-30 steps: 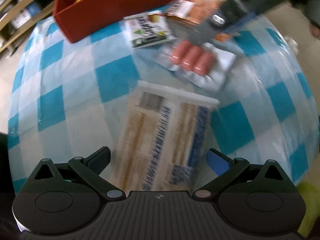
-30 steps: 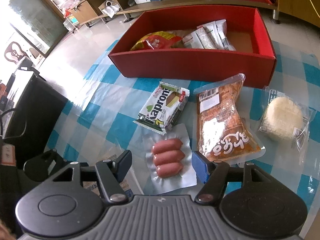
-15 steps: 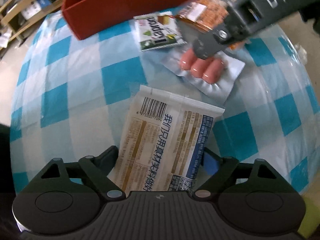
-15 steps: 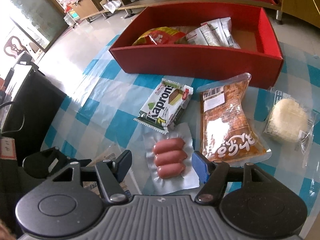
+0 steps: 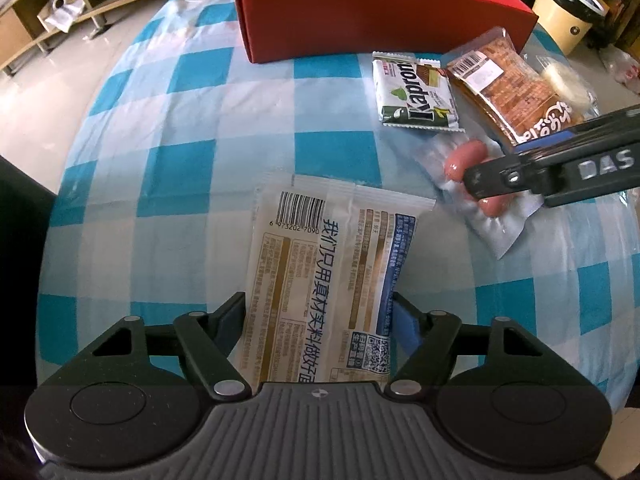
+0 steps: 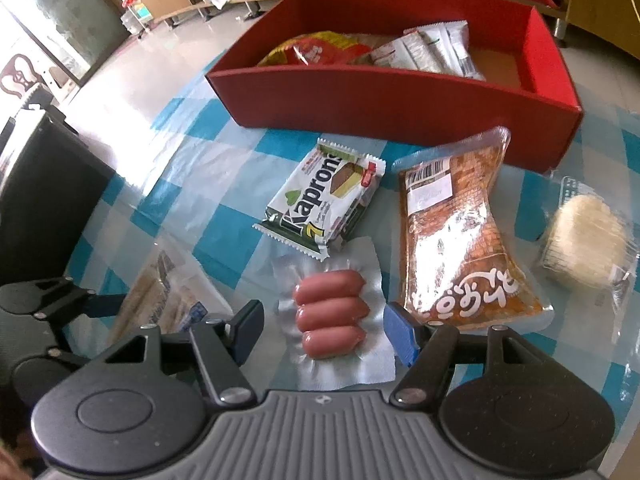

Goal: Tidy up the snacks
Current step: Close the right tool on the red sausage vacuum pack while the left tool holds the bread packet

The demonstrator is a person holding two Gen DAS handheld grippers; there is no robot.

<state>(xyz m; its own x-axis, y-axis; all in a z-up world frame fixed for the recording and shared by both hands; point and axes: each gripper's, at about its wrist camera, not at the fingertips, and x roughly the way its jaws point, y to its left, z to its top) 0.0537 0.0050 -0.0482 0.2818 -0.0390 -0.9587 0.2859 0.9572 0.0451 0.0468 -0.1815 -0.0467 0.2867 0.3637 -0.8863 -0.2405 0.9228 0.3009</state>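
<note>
A beige snack packet (image 5: 320,272) with a barcode and blue print lies on the checked tablecloth (image 5: 192,128). My left gripper (image 5: 320,316) is closing on it, and both pads touch its long edges. The same packet (image 6: 172,300) shows blurred at the lower left of the right wrist view. My right gripper (image 6: 324,332) stands open and low over a vacuum pack of three sausages (image 6: 330,318), one finger on each side, pads apart from it. One of its fingers (image 5: 492,176) crosses the sausages (image 5: 464,160) in the left wrist view.
A red box (image 6: 384,96) at the far side holds several packets. A Kaprons wafer pack (image 6: 324,204), a brown snack bag (image 6: 460,248) and a wrapped pale cake (image 6: 584,240) lie in front of it. A black block (image 6: 44,184) stands at the left table edge.
The left gripper's fingers have come in from wide apart onto the beige packet, and the gripper has rolled. The right gripper has sunk a little toward the sausages.
</note>
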